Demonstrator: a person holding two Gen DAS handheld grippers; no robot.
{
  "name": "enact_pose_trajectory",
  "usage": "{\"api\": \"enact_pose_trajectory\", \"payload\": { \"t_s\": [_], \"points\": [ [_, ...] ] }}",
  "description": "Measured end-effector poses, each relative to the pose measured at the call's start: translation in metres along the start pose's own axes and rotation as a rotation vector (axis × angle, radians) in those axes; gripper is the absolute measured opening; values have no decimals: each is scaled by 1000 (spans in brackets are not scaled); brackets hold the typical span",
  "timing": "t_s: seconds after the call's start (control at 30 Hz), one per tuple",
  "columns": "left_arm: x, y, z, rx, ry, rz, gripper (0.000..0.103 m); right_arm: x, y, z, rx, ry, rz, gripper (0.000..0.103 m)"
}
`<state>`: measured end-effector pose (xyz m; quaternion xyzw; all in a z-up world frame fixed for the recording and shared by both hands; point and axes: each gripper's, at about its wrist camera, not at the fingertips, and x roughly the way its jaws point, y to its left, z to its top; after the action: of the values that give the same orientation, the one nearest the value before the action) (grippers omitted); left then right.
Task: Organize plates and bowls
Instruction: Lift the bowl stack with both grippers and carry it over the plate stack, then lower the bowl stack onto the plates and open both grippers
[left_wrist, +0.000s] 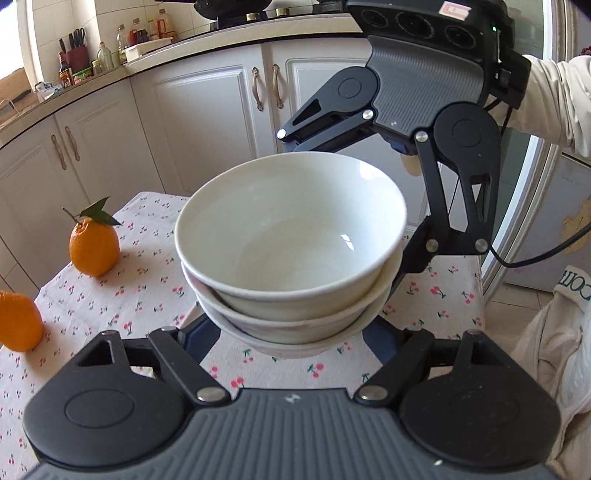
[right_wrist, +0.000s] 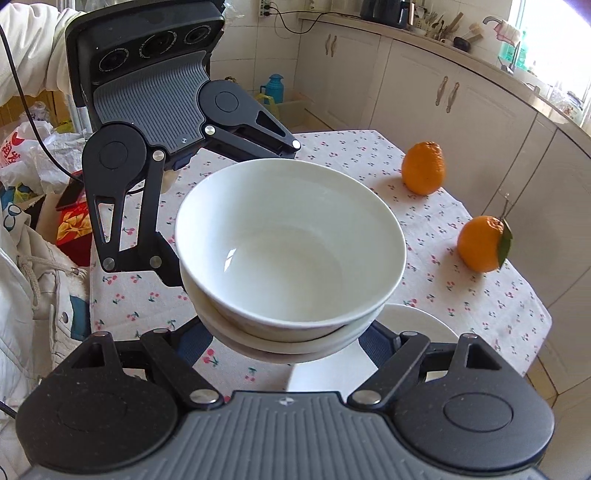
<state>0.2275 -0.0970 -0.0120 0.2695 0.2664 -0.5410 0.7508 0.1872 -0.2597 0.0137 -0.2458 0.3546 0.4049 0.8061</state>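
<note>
A stack of three white bowls (left_wrist: 291, 229) (right_wrist: 288, 240) hangs in the air above the cherry-print tablecloth (left_wrist: 147, 295) (right_wrist: 461, 295). My left gripper (left_wrist: 288, 334) comes in from the near side, and its fingers (left_wrist: 201, 334) clasp the lowest bowl's sides. My right gripper (right_wrist: 291, 341) holds the same stack from the opposite side, with its fingers (right_wrist: 378, 341) pressed against the bowl. Each gripper shows in the other's view, behind the stack. A white plate (right_wrist: 413, 325) lies on the table below the stack, to the right.
Two oranges (left_wrist: 94, 245) (left_wrist: 18, 321) (right_wrist: 423, 168) (right_wrist: 482, 243) stand on the table, to one side of the stack. Kitchen cabinets (left_wrist: 207, 110) (right_wrist: 443, 103) and a cluttered counter ring the table. Bags and a white garment (right_wrist: 29, 258) sit off the table's left edge.
</note>
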Motion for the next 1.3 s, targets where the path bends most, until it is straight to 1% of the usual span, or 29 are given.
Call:
{"api": "enact_pose_trajectory", "payload": {
  "t_s": [0.27, 0.47, 0.7, 0.9, 1.03, 1.07, 1.1, 1.13, 1.17, 1.23, 1.3],
  "points": [
    [50, 7, 28, 40, -7, -37, 83, -7, -35, -34, 64, 33, -54, 89],
    [80, 13, 37, 41, 6, -53, 83, -2, -55, -55, 117, 40, -69, 89],
    [96, 16, 37, 35, 35, -55, 83, 8, -64, -68, 152, 48, -67, 89],
    [100, 18, 39, 29, 28, -51, 83, 7, -69, -72, 193, 37, -62, 89],
    [96, 12, 36, 55, 18, -17, 83, 6, -65, -72, 200, 35, -78, 89],
    [96, 11, 36, 59, 13, -7, 84, 7, -66, -72, 208, 34, -78, 89],
    [94, 9, 35, 54, 9, 6, 88, 7, -66, -72, 216, 33, -80, 90],
    [92, 9, 34, 47, 7, 14, 93, 6, -64, -71, 220, 29, -89, 95],
    [89, 8, 33, 41, -2, 19, 94, 4, -62, -71, 222, 20, -105, 102],
    [80, 4, 30, 36, -29, 48, 96, -2, -55, -70, 231, 10, -128, 103],
    [68, -2, 27, 37, -55, 102, 99, -8, -47, -70, 254, 8, -169, 103]
  ]
}}
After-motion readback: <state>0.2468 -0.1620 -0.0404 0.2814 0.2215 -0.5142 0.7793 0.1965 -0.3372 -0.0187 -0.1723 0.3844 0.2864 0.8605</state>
